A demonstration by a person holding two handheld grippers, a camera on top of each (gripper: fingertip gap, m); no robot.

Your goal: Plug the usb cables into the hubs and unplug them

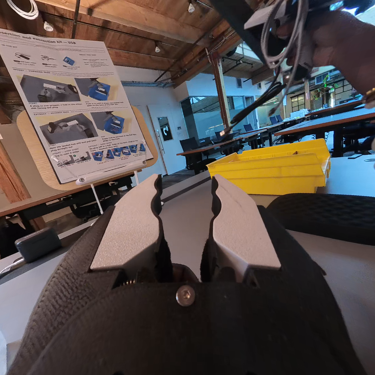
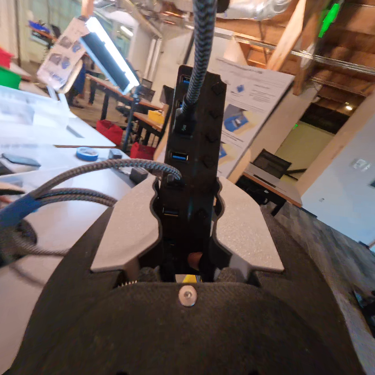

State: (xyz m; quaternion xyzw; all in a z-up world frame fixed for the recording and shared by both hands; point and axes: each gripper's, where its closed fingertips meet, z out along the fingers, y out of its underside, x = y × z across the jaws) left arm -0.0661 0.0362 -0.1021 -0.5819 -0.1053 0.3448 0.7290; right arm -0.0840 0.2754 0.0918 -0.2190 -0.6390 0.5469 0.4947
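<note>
My right gripper [image 2: 187,186] is shut on a long black USB hub [image 2: 194,142] that stands up between its grey fingers [image 2: 134,223]. Two braided grey cables are plugged into the hub's side: one plug [image 2: 184,121] with its cable [image 2: 199,50] running up out of view, one lower plug [image 2: 173,179] with its cable [image 2: 101,166] curving left. Blue ports [image 2: 179,156] show empty. My left gripper [image 1: 185,182] is open and empty above a grey table. In the left wrist view the other gripper [image 1: 274,26], held by a hand [image 1: 341,46], hangs high at the top right with cables [image 1: 284,46] dangling.
A yellow bin [image 1: 269,168] stands on the table ahead right of the left gripper. An instruction sheet on a board [image 1: 67,109] stands at the left. A dark box [image 1: 37,243] lies at the left edge. A black mesh chair back [image 1: 324,215] is at the right. Blue tape roll [image 2: 87,153] lies on the table. My right fingertips sit around 30 cm from my left ones.
</note>
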